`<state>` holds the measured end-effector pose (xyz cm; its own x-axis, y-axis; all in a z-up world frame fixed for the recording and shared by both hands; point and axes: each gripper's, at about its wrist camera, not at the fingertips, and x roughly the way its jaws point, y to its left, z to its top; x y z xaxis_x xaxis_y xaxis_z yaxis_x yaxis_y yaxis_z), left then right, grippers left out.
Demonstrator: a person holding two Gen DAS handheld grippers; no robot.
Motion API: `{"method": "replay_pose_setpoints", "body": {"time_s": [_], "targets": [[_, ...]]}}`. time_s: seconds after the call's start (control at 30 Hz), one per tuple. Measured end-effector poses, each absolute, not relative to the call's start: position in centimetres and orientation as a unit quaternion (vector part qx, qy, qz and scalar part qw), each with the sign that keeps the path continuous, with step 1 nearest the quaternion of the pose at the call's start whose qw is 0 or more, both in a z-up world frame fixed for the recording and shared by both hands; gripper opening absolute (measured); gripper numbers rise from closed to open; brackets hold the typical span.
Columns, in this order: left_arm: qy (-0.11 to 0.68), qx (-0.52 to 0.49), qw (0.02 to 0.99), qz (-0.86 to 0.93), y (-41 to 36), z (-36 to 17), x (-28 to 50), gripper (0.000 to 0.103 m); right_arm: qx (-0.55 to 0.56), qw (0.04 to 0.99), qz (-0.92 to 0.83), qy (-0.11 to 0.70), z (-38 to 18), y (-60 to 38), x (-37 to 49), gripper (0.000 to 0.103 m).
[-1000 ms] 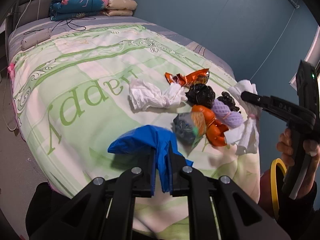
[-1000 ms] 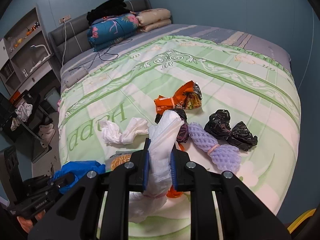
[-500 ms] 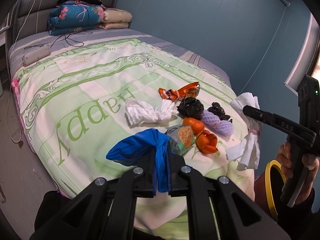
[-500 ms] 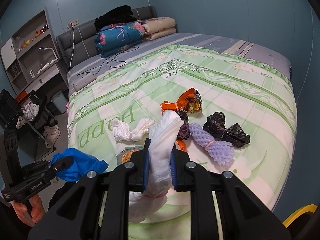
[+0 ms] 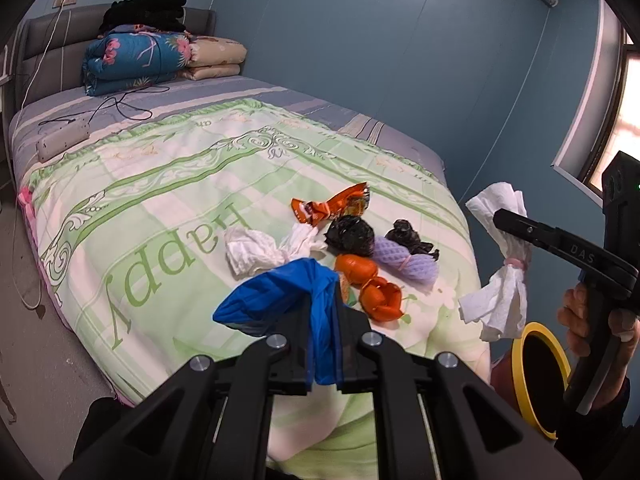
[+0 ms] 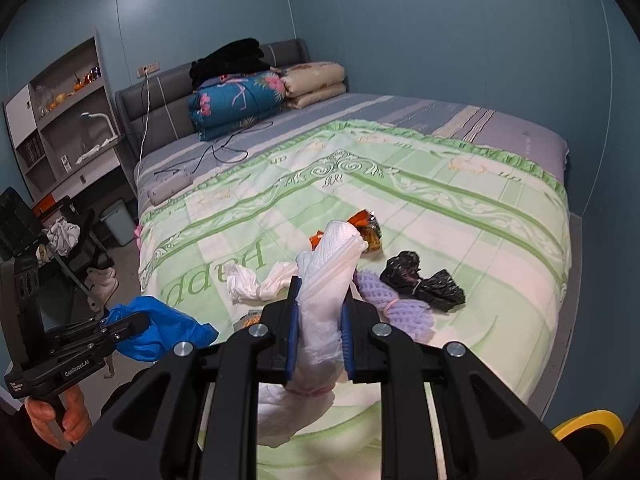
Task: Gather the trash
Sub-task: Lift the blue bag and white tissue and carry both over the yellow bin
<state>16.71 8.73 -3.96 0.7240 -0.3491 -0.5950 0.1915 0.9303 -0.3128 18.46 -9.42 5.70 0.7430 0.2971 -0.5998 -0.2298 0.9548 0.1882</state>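
My left gripper (image 5: 324,344) is shut on a blue plastic bag (image 5: 280,300) and holds it off the foot of the bed; it also shows in the right wrist view (image 6: 132,326). My right gripper (image 6: 320,320) is shut on a white paper wad (image 6: 328,280) tied with a pink band, seen in the left wrist view (image 5: 500,264) above a yellow-rimmed bin (image 5: 536,376). On the quilt lie a white tissue wad (image 5: 260,250), an orange wrapper (image 5: 328,210), black bags (image 5: 350,232), a purple foam net (image 5: 404,262) and orange peel (image 5: 368,284).
The bed (image 5: 160,184) has a green "Happy" quilt. Folded blankets (image 5: 136,60), a power strip (image 5: 62,142) and cables lie at its head. Shelves (image 6: 60,120), a chair with clothes (image 6: 60,240) and a small bin (image 6: 118,220) stand left of the bed.
Both grippers have pulled back and up from the bed with their loads. The bed looks further away, and the yellow-rimmed bin shows more fully under the right gripper.
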Motion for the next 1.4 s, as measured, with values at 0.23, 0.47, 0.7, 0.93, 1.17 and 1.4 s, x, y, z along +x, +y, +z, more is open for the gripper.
{"method": "replay_pose_setpoints", "body": {"time_s": [0.23, 0.47, 0.7, 0.93, 1.17, 1.4], "targets": [[0.325, -0.107, 0.926, -0.16, 7.4, -2.1, 16.2, 0.006, 0.051, 0.942, 0.133, 0.305, 7.7, -10.7, 16.8, 0.016], [0.312, -0.097, 0.928, -0.178, 5.7, -0.5, 15.8, 0.006, 0.049, 0.95, 0.117, 0.287, 9.4, -12.0, 15.3, 0.016], [0.301, -0.091, 0.929, -0.196, 4.0, 0.7, 15.3, 0.006, 0.046, 0.956, 0.098, 0.273, 10.8, -13.5, 13.9, 0.016], [0.289, -0.08, 0.928, -0.22, 1.7, 2.1, 14.5, 0.006, 0.043, 0.961, 0.077, 0.262, 12.0, -15.1, 12.3, 0.016], [0.282, -0.065, 0.925, -0.247, -1.1, 3.2, 14.1, 0.006, 0.045, 0.965, 0.049, 0.255, 12.7, -17.0, 10.7, 0.016], [0.278, -0.049, 0.919, -0.275, -4.2, 3.7, 13.8, 0.006, 0.051, 0.968, 0.02, 0.246, 13.1, -19.4, 8.9, 0.016]]}}
